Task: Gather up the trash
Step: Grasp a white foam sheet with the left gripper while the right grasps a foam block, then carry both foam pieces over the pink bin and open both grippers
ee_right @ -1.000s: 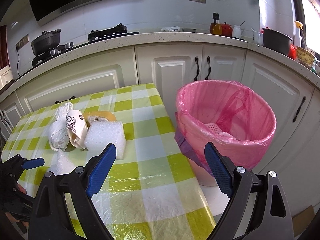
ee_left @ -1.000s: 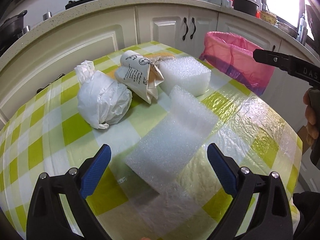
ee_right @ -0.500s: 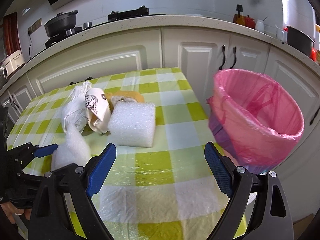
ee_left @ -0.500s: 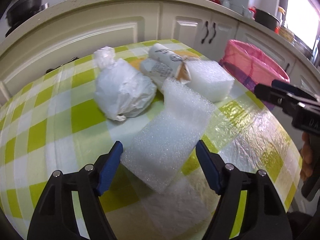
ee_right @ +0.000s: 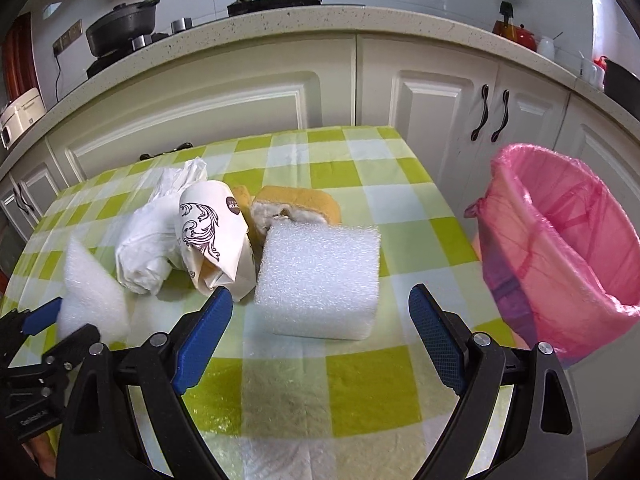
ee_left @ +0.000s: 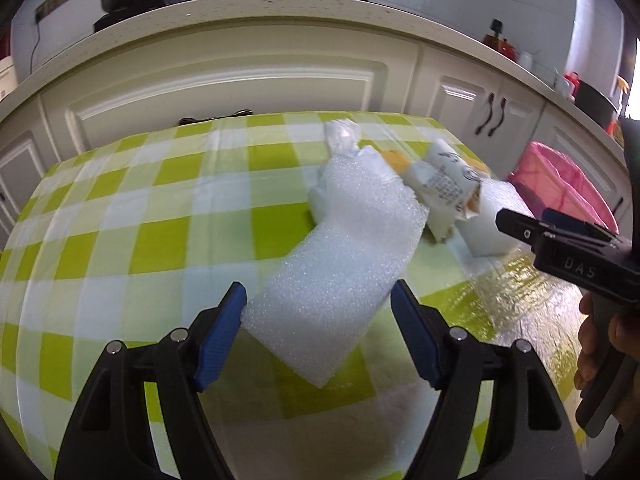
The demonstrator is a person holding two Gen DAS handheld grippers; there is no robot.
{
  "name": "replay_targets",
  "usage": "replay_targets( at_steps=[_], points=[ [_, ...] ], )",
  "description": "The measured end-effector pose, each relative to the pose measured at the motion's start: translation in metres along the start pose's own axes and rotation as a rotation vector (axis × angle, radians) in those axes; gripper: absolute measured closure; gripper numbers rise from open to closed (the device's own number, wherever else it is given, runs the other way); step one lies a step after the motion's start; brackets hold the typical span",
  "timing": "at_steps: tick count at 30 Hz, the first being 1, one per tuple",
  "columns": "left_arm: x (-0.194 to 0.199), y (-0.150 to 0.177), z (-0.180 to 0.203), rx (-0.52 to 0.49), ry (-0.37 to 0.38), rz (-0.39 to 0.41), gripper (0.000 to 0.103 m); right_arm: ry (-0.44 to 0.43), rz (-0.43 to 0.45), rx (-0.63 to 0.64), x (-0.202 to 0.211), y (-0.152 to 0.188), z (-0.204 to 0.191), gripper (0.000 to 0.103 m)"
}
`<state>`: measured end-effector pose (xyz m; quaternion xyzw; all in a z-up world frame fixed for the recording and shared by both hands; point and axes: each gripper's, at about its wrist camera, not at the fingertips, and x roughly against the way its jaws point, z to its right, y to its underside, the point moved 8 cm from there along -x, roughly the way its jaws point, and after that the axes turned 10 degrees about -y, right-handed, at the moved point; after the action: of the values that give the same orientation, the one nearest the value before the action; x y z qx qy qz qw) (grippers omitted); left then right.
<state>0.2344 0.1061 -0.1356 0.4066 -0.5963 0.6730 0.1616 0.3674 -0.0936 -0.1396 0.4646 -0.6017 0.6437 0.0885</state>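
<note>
A long white foam sheet (ee_left: 340,272) lies between the fingers of my left gripper (ee_left: 320,316); the jaws touch its edges and its far end is lifted off the table. It also shows in the right wrist view (ee_right: 90,292). My right gripper (ee_right: 320,328) is open and empty, just in front of a white foam block (ee_right: 320,280). Behind lie a printed paper cup wrapper (ee_right: 212,232), a white plastic bag (ee_right: 148,236) and yellow sponge pieces (ee_right: 296,204). A bin with a pink liner (ee_right: 560,248) stands right of the table.
The table has a green and white checked cloth (ee_right: 360,168) under clear plastic. White kitchen cabinets (ee_right: 240,96) and a counter with pots run behind. My right gripper's body (ee_left: 572,256) shows at the right of the left wrist view.
My left gripper moved forward and closed in on the foam sheet, whose far end has risen. My right gripper swung left and closer to the foam block, away from the bin.
</note>
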Motion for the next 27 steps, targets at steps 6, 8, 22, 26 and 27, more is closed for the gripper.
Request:
replay_targets(
  at_steps=[6, 8, 22, 26, 27],
  points=[
    [0.0, -0.004, -0.013, 0.034, -0.019, -0.003, 0.031, 0.028, -0.024, 0.011, -0.012, 0.001, -0.002, 0.037],
    [0.0, -0.004, -0.015, 0.044, -0.02, -0.001, 0.031, 0.033, -0.034, 0.012, -0.015, 0.002, -0.001, 0.04],
    [0.012, -0.011, -0.016, 0.068, -0.041, 0.03, 0.031, -0.002, 0.014, 0.006, 0.029, 0.012, -0.001, 0.041],
    [0.018, -0.013, -0.016, 0.072, -0.051, 0.041, 0.031, -0.015, 0.028, -0.003, 0.045, 0.014, 0.002, 0.041],
    [0.02, -0.014, -0.015, 0.071, -0.052, 0.044, 0.031, -0.017, 0.032, -0.003, 0.048, 0.014, 0.003, 0.041]
  ],
)
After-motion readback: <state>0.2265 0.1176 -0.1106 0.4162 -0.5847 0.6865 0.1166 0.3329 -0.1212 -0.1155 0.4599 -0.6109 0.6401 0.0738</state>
